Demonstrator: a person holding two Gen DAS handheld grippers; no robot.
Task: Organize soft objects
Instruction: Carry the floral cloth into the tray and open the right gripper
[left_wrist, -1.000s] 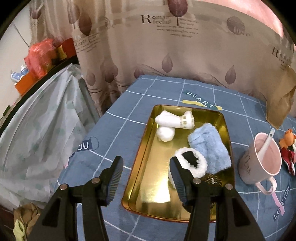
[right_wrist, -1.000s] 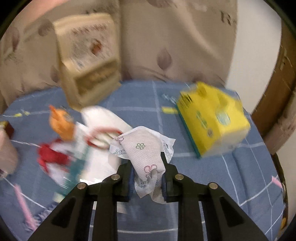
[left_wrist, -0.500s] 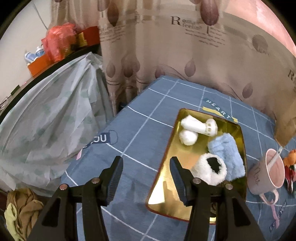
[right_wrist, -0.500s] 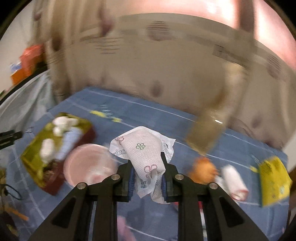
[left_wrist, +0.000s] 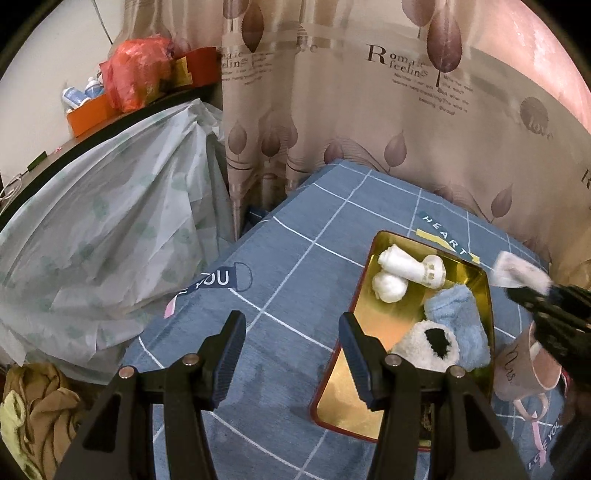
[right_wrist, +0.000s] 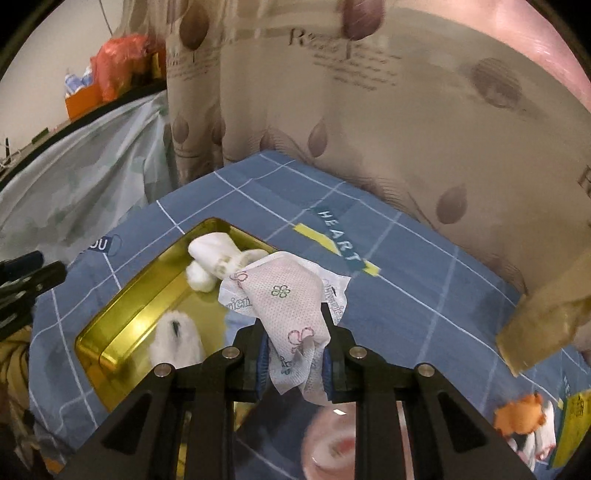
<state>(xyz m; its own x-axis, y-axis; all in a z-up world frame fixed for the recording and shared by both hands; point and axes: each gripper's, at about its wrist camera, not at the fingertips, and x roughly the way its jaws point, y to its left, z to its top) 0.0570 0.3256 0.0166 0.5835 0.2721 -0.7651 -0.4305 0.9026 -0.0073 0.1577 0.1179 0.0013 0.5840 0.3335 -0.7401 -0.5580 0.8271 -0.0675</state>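
Crinkled, flower-printed tissue packet (right_wrist: 291, 314) is what I am pinching by its lower end in my right gripper (right_wrist: 293, 363), jaws nearly together, so it is hanging free above the gold metal tray (right_wrist: 122, 314) just ahead, where fluffy socks (left_wrist: 456, 325) are lying. My left gripper (left_wrist: 291, 356) is gaping empty beside the tray's edge.

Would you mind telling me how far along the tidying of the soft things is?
Done: white socks, a blue sock and a fluffy white slipper lie in the gold tray. In hand: the right tool grips a printed tissue packet above the tray. Left: releasing it there.
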